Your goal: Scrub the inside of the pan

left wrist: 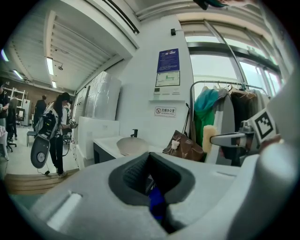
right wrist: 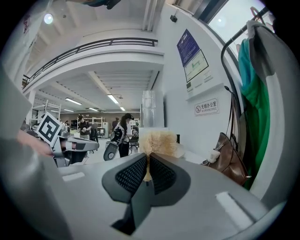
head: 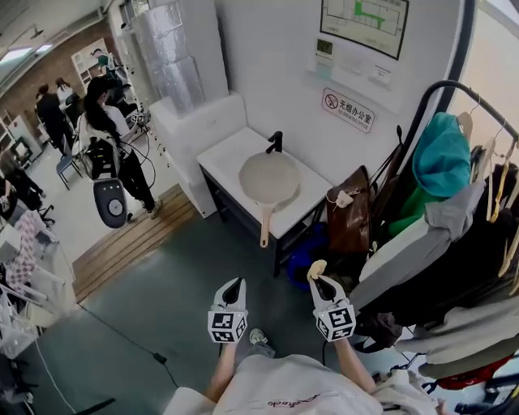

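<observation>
I judge the scrubbing not yet begun. The pan (head: 269,178) sits on the white counter (head: 223,158) by the black faucet (head: 276,142), its handle towards me and well apart from both grippers. My right gripper (head: 319,282) is clamped on a beige fibrous scrubber (right wrist: 157,142). My left gripper (head: 233,285) is closed with nothing between its jaws. Everything is left to do: approach, steady the pan, work the scrubber round its inside. A red no-smoking sign (head: 348,110) on the wall seems to read 无烟办公室. The framed chart (head: 363,23) is too small to read.
</observation>
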Demonstrator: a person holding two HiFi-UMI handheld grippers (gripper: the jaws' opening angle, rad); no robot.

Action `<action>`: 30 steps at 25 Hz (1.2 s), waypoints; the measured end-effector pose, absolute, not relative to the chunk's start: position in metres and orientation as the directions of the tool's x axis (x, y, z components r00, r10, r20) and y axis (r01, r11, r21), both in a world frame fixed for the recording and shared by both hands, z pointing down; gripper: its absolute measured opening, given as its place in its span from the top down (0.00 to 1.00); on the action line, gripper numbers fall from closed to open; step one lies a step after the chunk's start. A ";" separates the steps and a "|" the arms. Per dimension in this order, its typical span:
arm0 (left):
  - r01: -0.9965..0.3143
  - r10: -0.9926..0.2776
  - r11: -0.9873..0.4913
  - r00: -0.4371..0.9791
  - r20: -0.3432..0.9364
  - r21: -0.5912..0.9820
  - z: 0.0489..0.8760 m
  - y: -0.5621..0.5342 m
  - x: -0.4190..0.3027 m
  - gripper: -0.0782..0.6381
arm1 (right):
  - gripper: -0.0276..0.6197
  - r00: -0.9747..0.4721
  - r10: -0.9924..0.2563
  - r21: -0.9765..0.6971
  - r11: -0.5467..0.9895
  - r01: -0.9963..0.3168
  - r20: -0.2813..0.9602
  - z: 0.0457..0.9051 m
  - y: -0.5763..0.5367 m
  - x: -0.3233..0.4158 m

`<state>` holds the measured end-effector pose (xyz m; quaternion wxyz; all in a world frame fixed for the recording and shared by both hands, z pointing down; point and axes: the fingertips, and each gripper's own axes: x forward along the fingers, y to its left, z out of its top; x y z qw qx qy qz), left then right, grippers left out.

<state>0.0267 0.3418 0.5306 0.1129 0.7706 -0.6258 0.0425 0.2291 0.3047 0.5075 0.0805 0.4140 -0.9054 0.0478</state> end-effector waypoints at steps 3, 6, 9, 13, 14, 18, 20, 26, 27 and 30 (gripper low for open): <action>-0.972 -0.955 -0.196 0.219 0.201 0.126 0.526 0.321 0.007 0.89 | 0.92 -0.638 -0.748 -0.015 0.647 -0.763 0.184 0.503 0.284 0.210; -0.970 -0.953 -0.205 0.228 0.199 0.129 0.524 0.300 -0.011 0.89 | 0.92 -0.631 -0.754 -0.011 0.640 -0.768 0.183 0.499 0.265 0.191; -0.968 -0.951 -0.214 0.237 0.197 0.132 0.522 0.280 -0.028 0.89 | 0.92 -0.623 -0.761 -0.007 0.632 -0.775 0.181 0.495 0.245 0.174; -0.966 -0.950 -0.222 0.245 0.193 0.134 0.521 0.256 -0.052 0.89 | 0.92 -0.613 -0.769 -0.006 0.622 -0.783 0.183 0.496 0.221 0.151; -0.965 -0.950 -0.224 0.248 0.192 0.134 0.521 0.251 -0.059 0.89 | 0.92 -0.611 -0.771 -0.004 0.620 -0.784 0.181 0.495 0.216 0.145; -0.962 -0.946 -0.236 0.260 0.192 0.138 0.523 0.236 -0.078 0.89 | 0.92 -0.597 -0.781 0.001 0.607 -0.794 0.181 0.495 0.198 0.126; -0.960 -0.943 -0.242 0.267 0.197 0.140 0.526 0.230 -0.085 0.89 | 0.92 -0.590 -0.786 -0.001 0.600 -0.800 0.184 0.498 0.192 0.120; -0.953 -0.935 -0.262 0.290 0.206 0.153 0.538 0.216 -0.097 0.89 | 0.92 -0.569 -0.797 -0.003 0.581 -0.814 0.205 0.511 0.184 0.109; -0.951 -0.933 -0.267 0.296 0.206 0.155 0.539 0.214 -0.097 0.89 | 0.92 -0.564 -0.799 -0.001 0.577 -0.817 0.208 0.513 0.183 0.109; -0.946 -0.928 -0.282 0.311 0.207 0.157 0.541 0.209 -0.097 0.89 | 0.92 -0.552 -0.806 0.002 0.565 -0.825 0.213 0.515 0.181 0.110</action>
